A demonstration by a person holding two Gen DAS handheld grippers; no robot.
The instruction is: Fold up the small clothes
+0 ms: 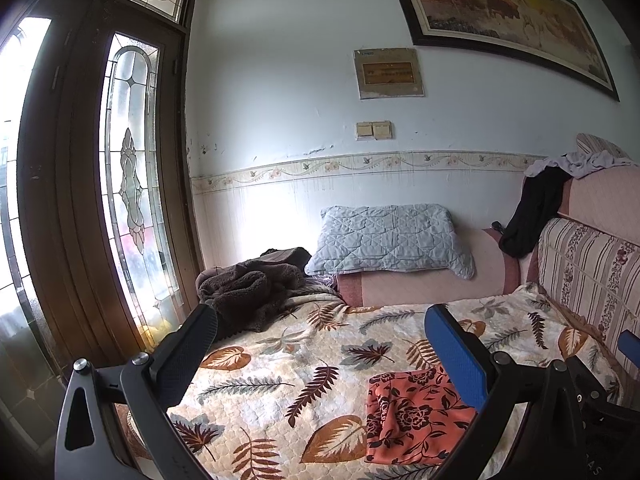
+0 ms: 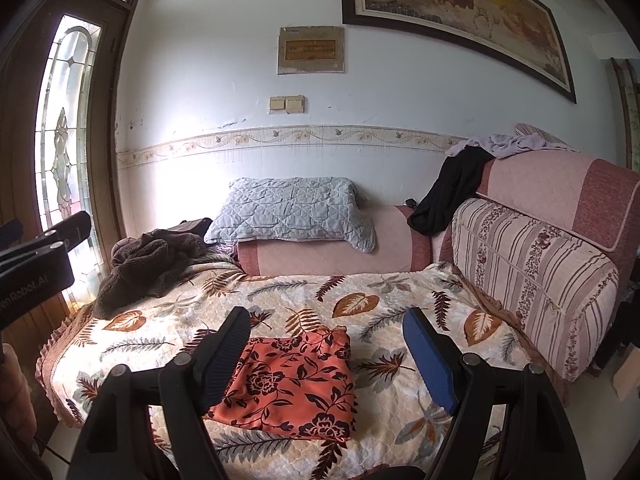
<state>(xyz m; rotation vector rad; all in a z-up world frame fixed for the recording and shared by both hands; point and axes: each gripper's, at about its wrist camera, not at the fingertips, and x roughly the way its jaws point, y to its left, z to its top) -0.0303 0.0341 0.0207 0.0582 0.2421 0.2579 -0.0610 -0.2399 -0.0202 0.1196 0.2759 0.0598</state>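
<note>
Salmon-orange with black roses and leaves: the folded garment (image 2: 294, 384). Cream, strewn with rust, brown and grey leaves: the quilted bedspread (image 2: 360, 292). Pale grey-blue: the quilted pillow (image 2: 292, 210). Dark brown: the fleece heap (image 2: 148, 260). Pink-and-maroon stripes with floral bands: the bolster cushion (image 2: 532, 260). Black on one finger (image 2: 224, 354), blue on the other (image 2: 430, 360).
</note>
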